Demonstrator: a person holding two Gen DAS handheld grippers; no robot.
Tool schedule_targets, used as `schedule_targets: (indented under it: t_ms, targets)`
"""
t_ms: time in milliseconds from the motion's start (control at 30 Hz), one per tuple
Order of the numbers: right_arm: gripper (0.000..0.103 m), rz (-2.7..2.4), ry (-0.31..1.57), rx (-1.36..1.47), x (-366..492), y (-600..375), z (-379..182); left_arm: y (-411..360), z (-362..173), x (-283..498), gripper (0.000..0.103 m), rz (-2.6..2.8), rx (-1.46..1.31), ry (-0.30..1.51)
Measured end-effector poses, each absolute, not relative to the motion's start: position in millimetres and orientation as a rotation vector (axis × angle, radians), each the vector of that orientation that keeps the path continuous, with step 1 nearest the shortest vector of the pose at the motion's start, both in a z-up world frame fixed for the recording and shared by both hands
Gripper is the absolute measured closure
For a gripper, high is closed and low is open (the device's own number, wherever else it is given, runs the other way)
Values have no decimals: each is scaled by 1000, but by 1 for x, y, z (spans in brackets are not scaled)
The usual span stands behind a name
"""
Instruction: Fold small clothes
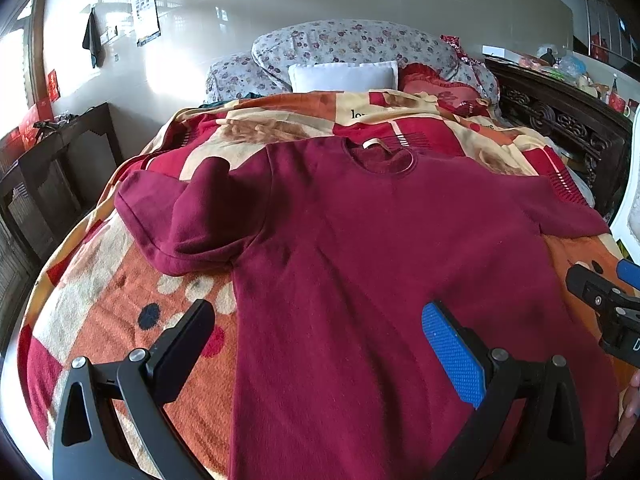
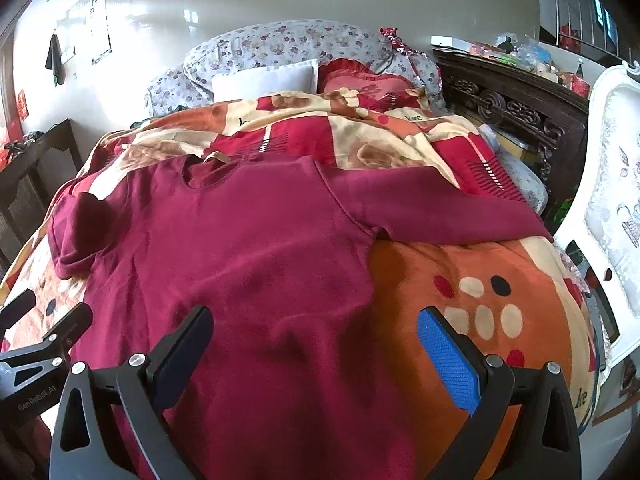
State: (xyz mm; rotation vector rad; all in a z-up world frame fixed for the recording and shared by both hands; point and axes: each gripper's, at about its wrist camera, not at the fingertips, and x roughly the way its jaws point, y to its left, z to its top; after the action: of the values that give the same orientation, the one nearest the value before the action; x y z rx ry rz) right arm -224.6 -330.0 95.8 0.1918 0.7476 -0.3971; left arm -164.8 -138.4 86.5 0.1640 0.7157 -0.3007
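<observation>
Maroon sweater (image 1: 360, 264) lies face-up and flat on the bed's blanket (image 1: 120, 280), neck away from the cameras, one sleeve (image 1: 188, 216) bunched. Left claw (image 1: 320, 352) and right claw (image 2: 316, 356) both gape wide over the hem, gripping nothing. Advice: flatten that sleeve first, then pinch the edge seams evenly — no twist. Blanket print reads "love" (image 2: 414, 118); claw body reads "GenRobot.AI" (image 2: 34, 400).

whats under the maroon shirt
The maroon shirt lies spread on a patterned orange, red and cream blanket. The blanket shows all around it; whatever lies beneath the shirt's middle is covered.
</observation>
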Motion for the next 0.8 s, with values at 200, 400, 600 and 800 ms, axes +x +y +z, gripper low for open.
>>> schedule_targets:
  t_ms: [200,400,600,800]
  targets:
    - [0,-385,758,190,-219,-327,93,-137,82,-159,0,-302,160,731]
    - [0,-372,770,189,-211,-324,90,-135,77,-154,0,-305,159,741]
    - [0,-363,767,163,-201,-315,90,-134,74,-150,0,-302,158,745]
    - [0,-351,781,148,-189,-309,87,-130,68,-142,0,-295,157,756]
